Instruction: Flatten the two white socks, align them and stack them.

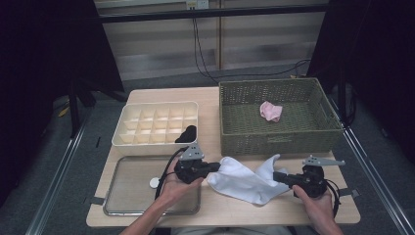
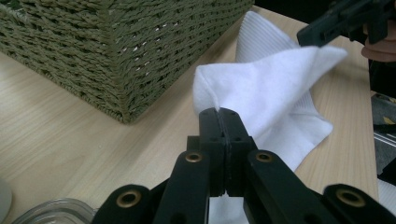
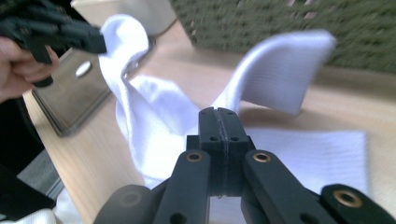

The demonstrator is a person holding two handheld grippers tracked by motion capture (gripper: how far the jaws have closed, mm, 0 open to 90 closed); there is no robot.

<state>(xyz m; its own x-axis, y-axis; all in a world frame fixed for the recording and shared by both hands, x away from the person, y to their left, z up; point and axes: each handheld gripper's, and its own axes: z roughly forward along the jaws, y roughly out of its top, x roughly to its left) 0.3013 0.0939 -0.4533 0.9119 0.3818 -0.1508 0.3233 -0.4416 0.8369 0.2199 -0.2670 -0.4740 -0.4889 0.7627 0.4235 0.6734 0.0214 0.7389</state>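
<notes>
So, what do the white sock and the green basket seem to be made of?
White sock: soft knitted fabric, probably cotton blend; fine ribbing shows and it drapes limply between the left gripper and right gripper.
Green basket: woven fibre, perhaps paper cord or rattan; twisted strands with open gaps, matte.

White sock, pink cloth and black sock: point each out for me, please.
white sock (image 1: 244, 182), high view, middle of the fabric between the grippers.
pink cloth (image 1: 270, 111), high view, centre of the bundle in the basket.
black sock (image 1: 187, 133), high view, its middle, in the divided box's corner compartment.
</notes>
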